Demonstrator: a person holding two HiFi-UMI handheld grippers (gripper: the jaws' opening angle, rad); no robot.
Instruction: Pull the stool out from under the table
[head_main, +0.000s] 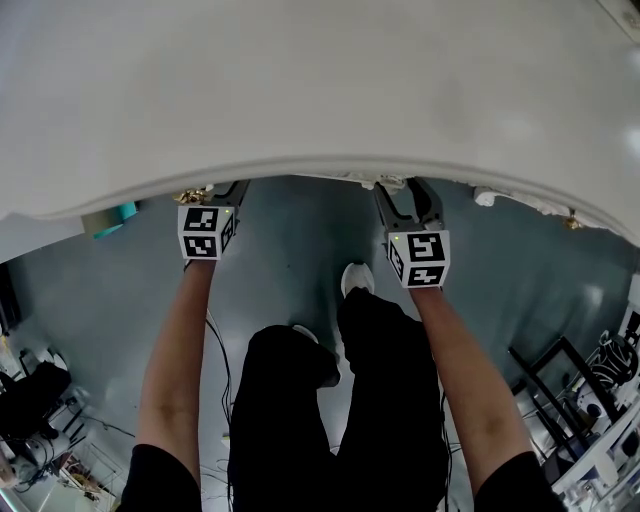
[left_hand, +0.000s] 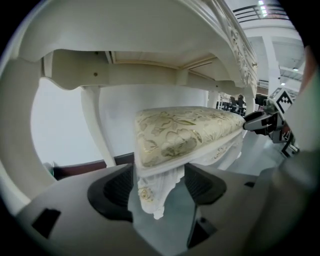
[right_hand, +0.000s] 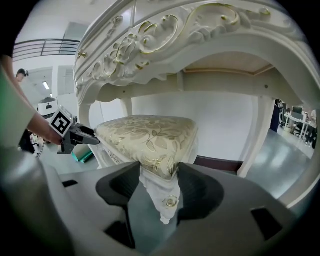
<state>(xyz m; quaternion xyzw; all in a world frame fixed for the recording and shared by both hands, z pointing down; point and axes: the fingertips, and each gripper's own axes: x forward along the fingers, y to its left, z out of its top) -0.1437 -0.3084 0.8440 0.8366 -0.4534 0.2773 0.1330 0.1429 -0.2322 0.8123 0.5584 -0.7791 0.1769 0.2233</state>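
A white carved stool (left_hand: 185, 132) with a gold floral cushion stands under the white table (head_main: 300, 90), hidden from the head view by the tabletop. My left gripper (left_hand: 159, 187) straddles one front corner of the stool; the corner's white carving fills the gap between the pads, and I see no squeeze. My right gripper (right_hand: 159, 192) straddles the other front corner of the stool (right_hand: 147, 135) the same way. In the head view both grippers, left (head_main: 222, 192) and right (head_main: 408, 200), reach under the table's front edge with their tips hidden.
The ornate table apron (right_hand: 150, 45) hangs low over the stool, with table legs (left_hand: 95, 125) (right_hand: 255, 135) on either side. The person's legs and white shoe (head_main: 355, 278) stand behind the grippers. A teal object (head_main: 110, 218) lies left; cables and equipment (head_main: 40, 400) crowd the floor's edges.
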